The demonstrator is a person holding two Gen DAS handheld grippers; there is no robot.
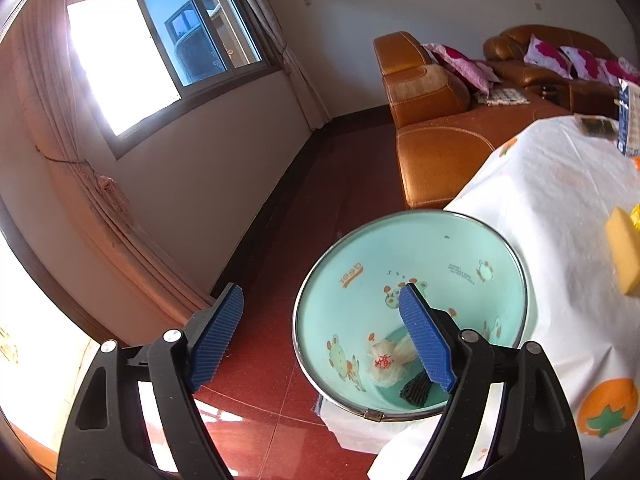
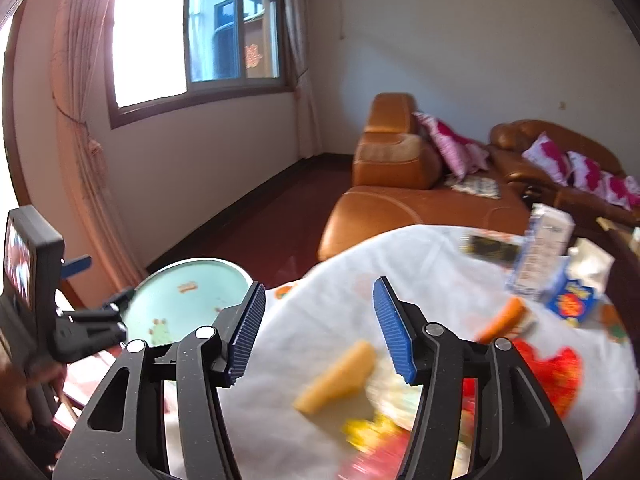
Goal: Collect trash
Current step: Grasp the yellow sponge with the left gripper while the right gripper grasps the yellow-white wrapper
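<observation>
A mint-green bin (image 1: 460, 248) with cartoon prints stands on the floor beside the table. At its bottom lie a pale crumpled wrapper (image 1: 390, 360) and a small black piece (image 1: 416, 390). My left gripper (image 1: 324, 340) hangs open above the bin's near rim, nothing between its blue pads. In the right wrist view the bin (image 2: 188, 296) sits at the left, and my right gripper (image 2: 320, 332) stands open over the white tablecloth (image 2: 320, 292). Below and ahead of it lie a yellow sponge-like block (image 2: 340, 376), a yellow wrapper (image 2: 368, 432) and a red wrapper (image 2: 556, 372), all blurred.
Farther back on the table stand a white-blue carton (image 2: 540, 256), a blue box (image 2: 572, 300), an orange piece (image 2: 504, 316) and a dark packet (image 2: 492, 248). An orange leather sofa (image 2: 400, 200) with pink pillows lies behind. A hand holds the left gripper's body (image 2: 32, 280) at the left edge.
</observation>
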